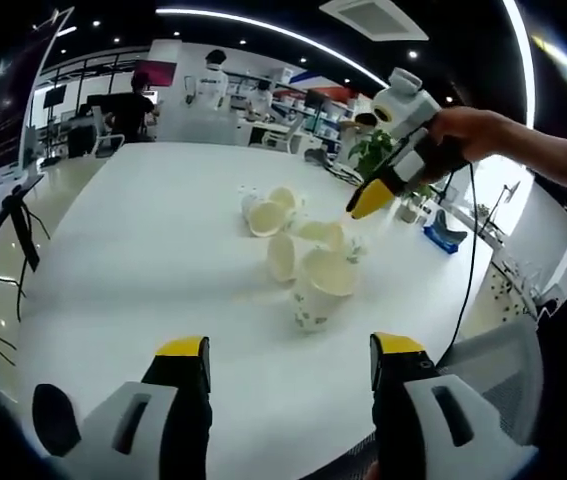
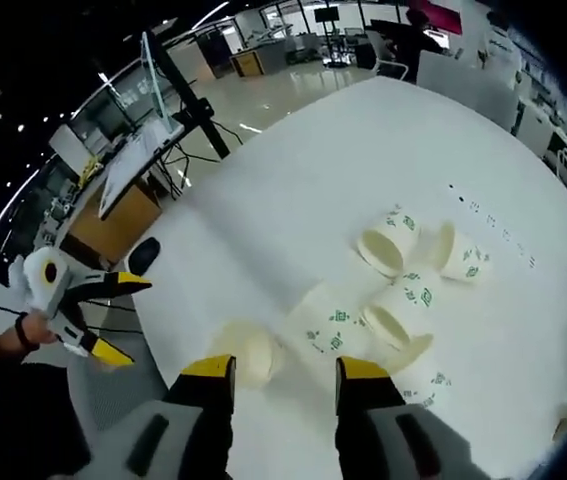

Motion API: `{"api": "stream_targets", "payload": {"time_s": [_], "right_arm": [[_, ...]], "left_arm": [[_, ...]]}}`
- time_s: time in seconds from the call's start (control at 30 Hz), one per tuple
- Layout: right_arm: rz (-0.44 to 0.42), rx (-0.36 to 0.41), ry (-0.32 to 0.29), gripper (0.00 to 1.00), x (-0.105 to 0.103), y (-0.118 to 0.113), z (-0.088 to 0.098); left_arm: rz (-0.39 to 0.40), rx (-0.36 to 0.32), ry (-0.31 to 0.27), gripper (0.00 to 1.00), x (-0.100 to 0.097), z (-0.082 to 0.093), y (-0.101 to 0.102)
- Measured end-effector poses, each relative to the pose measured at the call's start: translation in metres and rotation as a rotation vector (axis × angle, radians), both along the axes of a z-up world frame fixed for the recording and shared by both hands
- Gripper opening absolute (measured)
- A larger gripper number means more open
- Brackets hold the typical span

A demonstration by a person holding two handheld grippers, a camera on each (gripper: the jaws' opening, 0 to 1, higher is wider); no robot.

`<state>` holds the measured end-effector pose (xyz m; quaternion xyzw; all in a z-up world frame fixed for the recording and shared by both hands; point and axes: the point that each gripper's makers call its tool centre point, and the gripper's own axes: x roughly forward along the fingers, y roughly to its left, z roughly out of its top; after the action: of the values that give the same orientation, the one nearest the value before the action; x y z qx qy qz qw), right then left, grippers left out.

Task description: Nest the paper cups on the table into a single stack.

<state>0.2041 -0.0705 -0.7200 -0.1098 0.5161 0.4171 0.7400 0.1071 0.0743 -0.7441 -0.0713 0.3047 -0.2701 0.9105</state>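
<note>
Several white paper cups with green print lie loose near the middle of the white table [image 1: 133,240]. One upright cup [image 1: 321,288] is nearest my left gripper [image 1: 291,350], which is open, empty and well short of the cluster. Others lie on their sides, such as a tipped cup [image 1: 264,216]. My right gripper [image 1: 371,198], held by a hand, hovers above the cluster's far right. In the right gripper view, my right gripper [image 2: 285,368] is open above the cups, with an upright cup [image 2: 250,356] by its left jaw and a tipped cup [image 2: 387,243] farther off. The left gripper [image 2: 123,318] is open at the table edge.
The white table [image 2: 293,160] has wide bare room around the cups. A stand with a monitor [image 2: 143,150] is beyond one edge, a potted plant [image 1: 373,152] and cables by another. A grey chair [image 1: 503,355] sits close to me. People stand at far desks.
</note>
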Motion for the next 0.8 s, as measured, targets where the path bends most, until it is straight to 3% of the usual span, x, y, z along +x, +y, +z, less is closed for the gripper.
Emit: {"api": "stream_targets", "payload": {"time_s": [0.47, 0.8], "right_arm": [[-0.038, 0.088, -0.085, 0.61, -0.024, -0.019, 0.004], [-0.055, 0.125, -0.213, 0.70, -0.037, -0.034, 0.005]], "left_arm": [[-0.001, -0.015, -0.004, 0.63, 0.005, 0.006, -0.001], [0.001, -0.051, 0.002, 0.63, 0.005, 0.011, -0.004]]}}
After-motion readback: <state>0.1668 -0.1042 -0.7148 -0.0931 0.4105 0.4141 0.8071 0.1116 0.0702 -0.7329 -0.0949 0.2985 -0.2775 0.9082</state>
